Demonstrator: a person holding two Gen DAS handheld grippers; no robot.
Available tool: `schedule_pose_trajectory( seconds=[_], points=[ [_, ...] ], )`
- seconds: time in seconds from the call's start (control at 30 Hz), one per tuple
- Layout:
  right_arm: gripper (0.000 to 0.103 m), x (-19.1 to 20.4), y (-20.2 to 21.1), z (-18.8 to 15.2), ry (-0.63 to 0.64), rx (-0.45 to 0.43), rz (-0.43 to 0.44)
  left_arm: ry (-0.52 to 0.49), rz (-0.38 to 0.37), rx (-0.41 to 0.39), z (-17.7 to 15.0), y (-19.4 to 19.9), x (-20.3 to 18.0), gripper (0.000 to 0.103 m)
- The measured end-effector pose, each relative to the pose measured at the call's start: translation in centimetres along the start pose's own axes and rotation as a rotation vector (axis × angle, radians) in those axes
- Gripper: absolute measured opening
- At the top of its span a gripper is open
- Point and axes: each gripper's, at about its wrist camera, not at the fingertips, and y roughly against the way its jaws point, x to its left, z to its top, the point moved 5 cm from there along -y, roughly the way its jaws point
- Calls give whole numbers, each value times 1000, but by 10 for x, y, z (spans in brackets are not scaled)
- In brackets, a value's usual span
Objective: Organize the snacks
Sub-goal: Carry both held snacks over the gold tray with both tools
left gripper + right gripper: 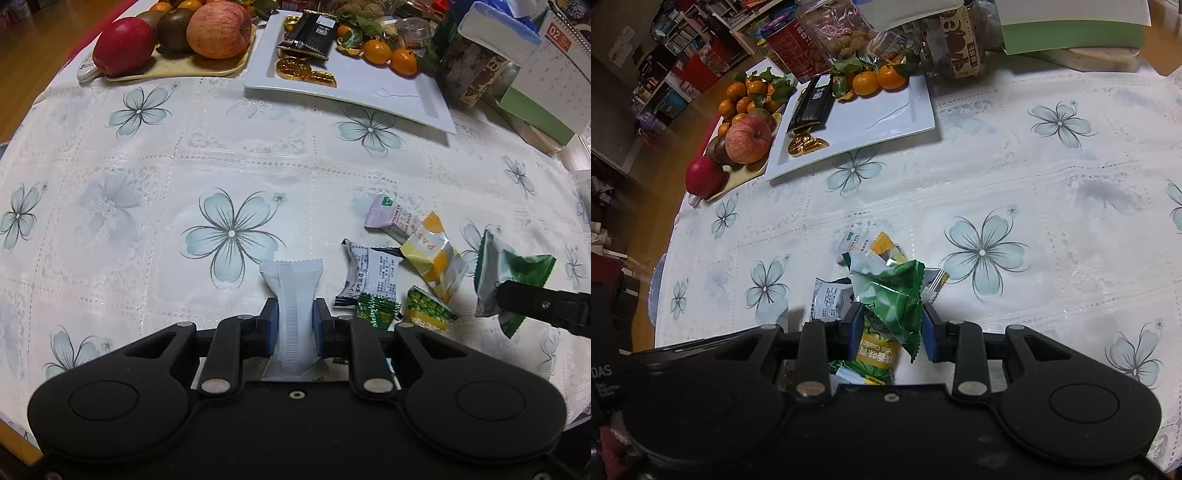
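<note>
My left gripper (294, 319) is shut on a white snack packet (294, 295), held above the flowered tablecloth. My right gripper (892, 326) is shut on a green snack packet (892, 295); it also shows in the left wrist view (498, 275), lifted off the cloth at the right. Several loose wrapped snacks lie in a pile: a white printed one (369, 275), a yellow one (434, 254), a pale one (388, 214), two small green ones (378, 310). A white rectangular plate (369, 88) at the back holds a black packet (310, 35), gold coins (293, 68) and tangerines (376, 51).
A beige tray (177, 70) with apples (218, 29) and kiwis stands at the back left. Boxes, a jar (469, 70) and a desk calendar (557, 70) crowd the back right. The table edge curves at the left (665, 258).
</note>
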Motion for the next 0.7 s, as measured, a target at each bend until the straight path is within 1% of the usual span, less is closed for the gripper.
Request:
schedule_pose_trajectory(
  seconds=[0.17,0.33,0.43,0.5,0.6,0.7],
  points=[
    [35,-7,2,-4,-2,-8,-22,-12,-48,-14,-10,18,0,26],
    [35,-12,10,-14,-13,-34,-28,-16,-54,-36,-27,34,10,26],
    [35,-12,19,-20,-25,-75,-17,-14,-47,-63,-36,43,17,26],
    [35,-11,26,-27,-11,-114,-19,-16,-40,-92,-41,50,21,26],
    [35,-9,42,-43,7,-179,-20,-10,-22,-119,-55,59,28,26],
    [35,-8,58,-67,20,-217,12,14,-47,-130,-71,68,35,26]
  ],
)
